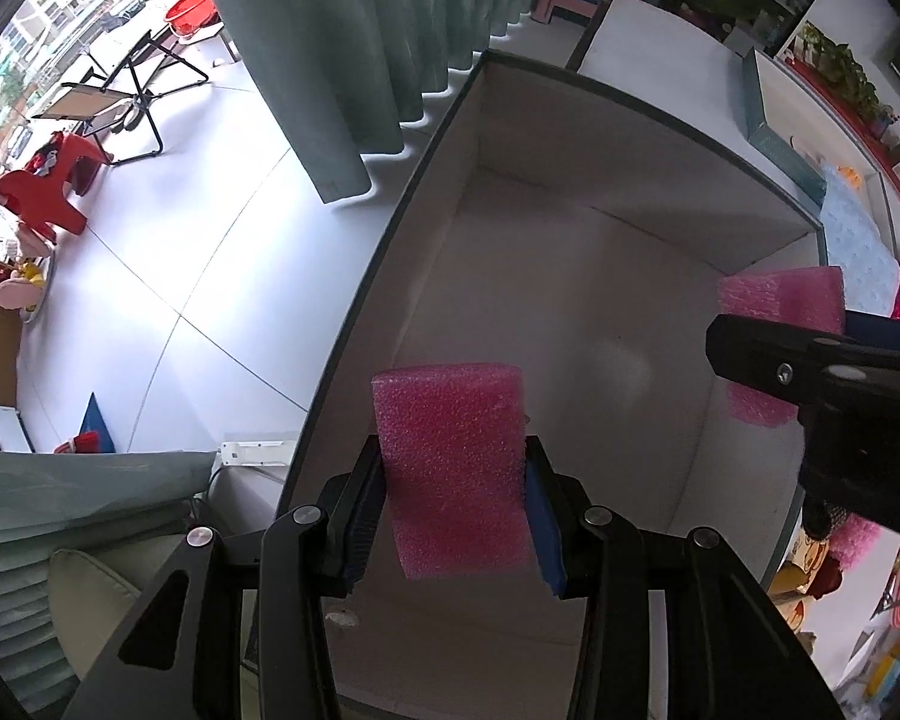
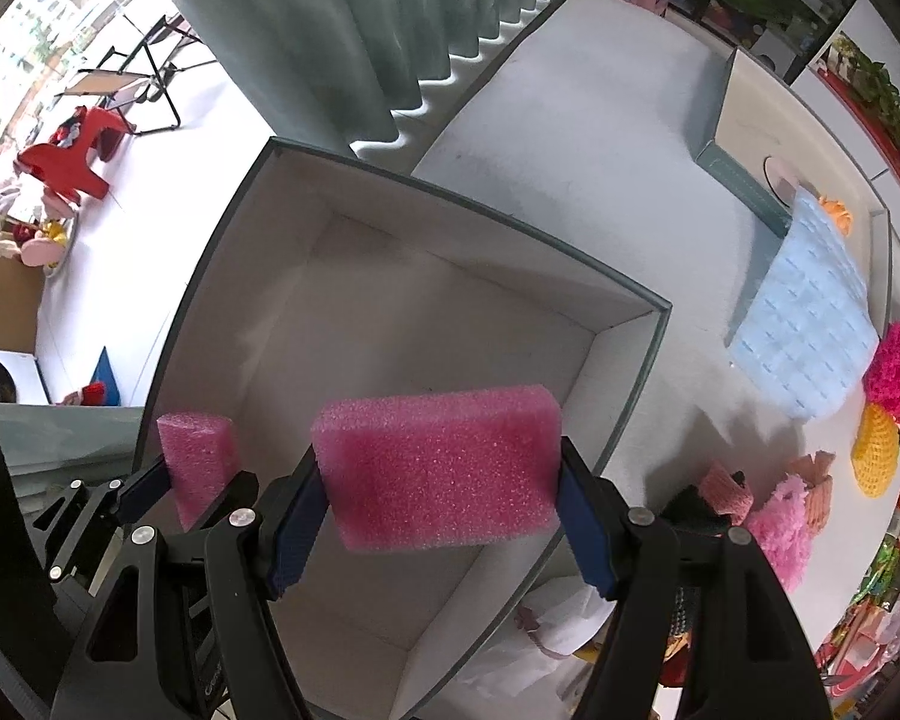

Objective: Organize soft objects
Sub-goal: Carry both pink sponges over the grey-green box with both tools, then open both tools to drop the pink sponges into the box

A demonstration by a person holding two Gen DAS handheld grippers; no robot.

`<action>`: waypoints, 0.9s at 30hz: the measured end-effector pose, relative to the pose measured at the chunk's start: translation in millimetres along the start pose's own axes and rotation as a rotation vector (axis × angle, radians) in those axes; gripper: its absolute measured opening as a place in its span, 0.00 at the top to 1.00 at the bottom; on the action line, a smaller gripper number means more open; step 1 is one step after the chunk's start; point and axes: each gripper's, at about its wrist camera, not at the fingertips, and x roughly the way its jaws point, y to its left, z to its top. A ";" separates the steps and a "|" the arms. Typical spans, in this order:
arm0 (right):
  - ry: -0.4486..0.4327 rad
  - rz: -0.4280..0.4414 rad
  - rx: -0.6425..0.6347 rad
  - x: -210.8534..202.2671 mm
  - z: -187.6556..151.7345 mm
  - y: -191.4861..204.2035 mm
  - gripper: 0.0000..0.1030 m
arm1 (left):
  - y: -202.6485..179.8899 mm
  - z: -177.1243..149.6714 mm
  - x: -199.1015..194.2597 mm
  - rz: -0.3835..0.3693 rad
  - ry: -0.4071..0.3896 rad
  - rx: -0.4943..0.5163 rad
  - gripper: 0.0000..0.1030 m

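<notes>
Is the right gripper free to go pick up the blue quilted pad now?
Probably not: the right gripper is shut on a pink foam block over the box; the blue quilted pad lies uncovered beyond.

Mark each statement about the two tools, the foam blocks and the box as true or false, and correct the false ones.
1. The left tool grips a pink foam block. True.
2. The right tool is empty. False: it grips a second pink block.
3. The box already holds several blocks. False: its floor is bare.
4. Both blocks hang over the open box. True.
5. A blue quilted pad lies inside the box. False: it lies outside, on the table.
</notes>
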 end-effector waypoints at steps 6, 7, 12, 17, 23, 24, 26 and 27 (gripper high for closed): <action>0.023 -0.013 0.001 8.6 -1.0 0.3 0.28 | -3.6 -3.5 6.5 0.008 0.019 0.012 0.56; 0.026 -0.015 0.001 9.8 -1.3 -0.1 0.28 | -4.2 -4.5 7.6 0.008 0.022 0.014 0.56; 0.046 -0.019 0.012 16.4 -6.7 -4.7 0.28 | -7.3 -7.2 11.9 0.013 0.034 0.022 0.56; 0.046 -0.017 0.009 17.8 -7.9 -4.3 0.28 | -9.1 -9.1 14.4 0.015 0.043 0.021 0.56; 0.046 -0.017 0.006 18.6 -6.8 -1.9 0.28 | -10.3 -10.6 13.9 0.019 0.039 0.021 0.56; 0.046 -0.017 0.006 18.6 -6.9 -2.1 0.28 | -10.8 -10.6 13.9 0.019 0.040 0.022 0.56; 0.046 -0.019 0.004 19.6 -6.7 -1.5 0.28 | -11.2 -12.3 13.9 0.017 0.039 0.024 0.56; 0.047 -0.018 0.003 20.3 -7.1 -2.0 0.28 | -12.1 -12.4 13.5 0.013 0.036 0.025 0.56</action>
